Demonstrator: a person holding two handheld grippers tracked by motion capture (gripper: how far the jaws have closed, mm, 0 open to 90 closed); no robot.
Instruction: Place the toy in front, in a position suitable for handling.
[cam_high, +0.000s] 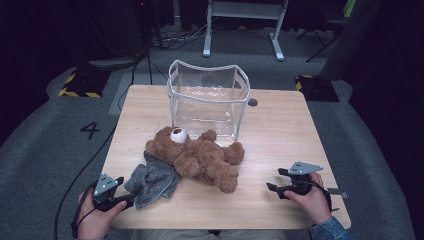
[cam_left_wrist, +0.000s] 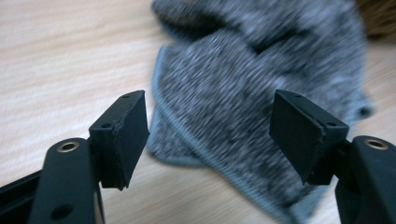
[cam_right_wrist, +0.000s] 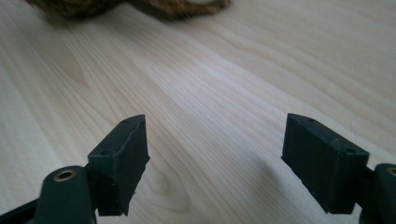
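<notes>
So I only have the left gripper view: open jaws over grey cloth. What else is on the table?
Observer: A brown teddy bear lies partly on the grey cloth.
Operator: Anything beyond the bear?
Observer: A clear bag stands open behind it.
Operator: And the right gripper?
Observer: The right gripper is open over bare table, right of the bear.
</notes>
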